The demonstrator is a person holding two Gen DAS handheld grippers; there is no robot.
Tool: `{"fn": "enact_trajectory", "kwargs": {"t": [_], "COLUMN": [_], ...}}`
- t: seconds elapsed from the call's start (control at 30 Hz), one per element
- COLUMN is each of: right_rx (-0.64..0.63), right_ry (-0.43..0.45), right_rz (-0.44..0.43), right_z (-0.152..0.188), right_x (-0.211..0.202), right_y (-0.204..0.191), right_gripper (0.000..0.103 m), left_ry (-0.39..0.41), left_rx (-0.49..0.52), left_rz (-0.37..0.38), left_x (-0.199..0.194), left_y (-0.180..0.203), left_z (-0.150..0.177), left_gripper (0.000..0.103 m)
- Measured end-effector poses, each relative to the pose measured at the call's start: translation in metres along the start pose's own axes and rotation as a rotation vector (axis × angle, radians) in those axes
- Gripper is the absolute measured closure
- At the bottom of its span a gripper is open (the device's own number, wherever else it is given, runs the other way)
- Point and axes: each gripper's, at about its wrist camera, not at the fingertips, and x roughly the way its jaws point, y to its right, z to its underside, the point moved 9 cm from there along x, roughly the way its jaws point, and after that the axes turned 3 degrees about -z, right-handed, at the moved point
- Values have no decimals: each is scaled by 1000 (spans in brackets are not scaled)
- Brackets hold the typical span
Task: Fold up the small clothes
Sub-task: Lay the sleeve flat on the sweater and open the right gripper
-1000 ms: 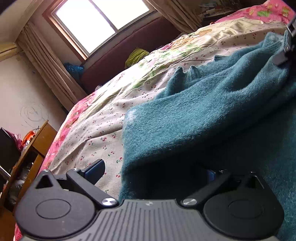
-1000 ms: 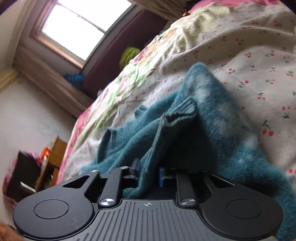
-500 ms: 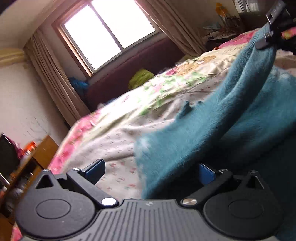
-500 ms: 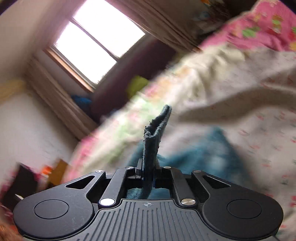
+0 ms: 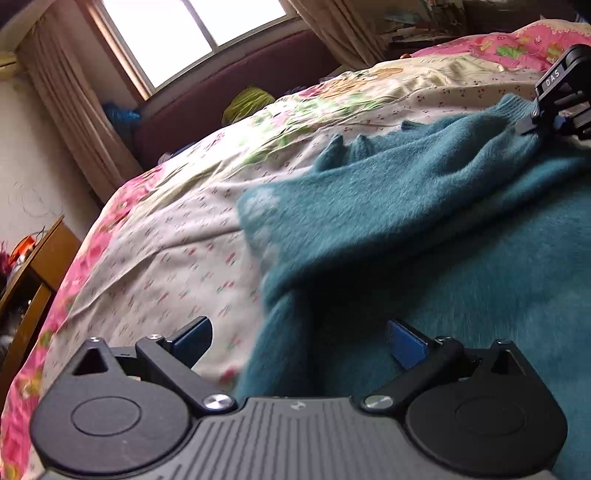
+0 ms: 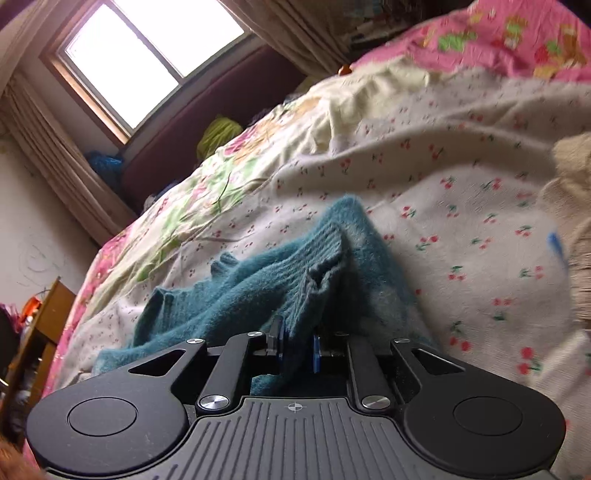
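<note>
Cabinet (image 5: 35,266): wooden one at the far left edge of both your views, with an orange thing on top that's too small to make out.

Window (image 5: 192,33): bright, up top, beige curtains (image 5: 74,122) hanging on either side. There's a dark maroon bench or headboard (image 5: 221,92) under it with a yellow-green bundle (image 5: 247,101) sitting on it.

Bedspread (image 5: 166,236): cream with little cherries, pink floral border, covers pretty much the whole scene.

Your left gripper (image 5: 299,339): spread wide, blue pads well apart. The sweater's near edge sits in the gap between them, but neither pad is pinching it as far as I can see.

Sweater (image 5: 424,229): fuzzy teal knit, lying on the bedspread and filling the right half of your left view. One layer is doubled over the rest, and a fold runs from near your left gripper up toward the right one.

Your right gripper (image 6: 295,339): nearly closed, clamped on a ribbed teal hem or cuff of the sweater (image 6: 321,258). From the left camera you can see it (image 5: 554,114) at the far right, gripping the knit's far corner just above the bed.

Beige fabric (image 6: 569,206): some knit-looking thing at the right edge of your right view, blurry, can't tell what it is.
</note>
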Motion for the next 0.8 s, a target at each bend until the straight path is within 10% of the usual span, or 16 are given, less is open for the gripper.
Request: {"fn": "enact_trajectory", "kwargs": {"t": [0.33, 0.8], "right_rx": [-288, -414], "right_ry": [-50, 51], "right_rz": [229, 148], "right_z": [3, 24], "right_x": [17, -69], "right_y": [-20, -73], "right_gripper": [82, 75], "left_ry": [-182, -189], "left_rx": [-141, -155], "left_rz": [-21, 77], "left_x": [-25, -92], "left_y": [-50, -66], "left_z": [73, 105], "left_gripper": [0, 0]}}
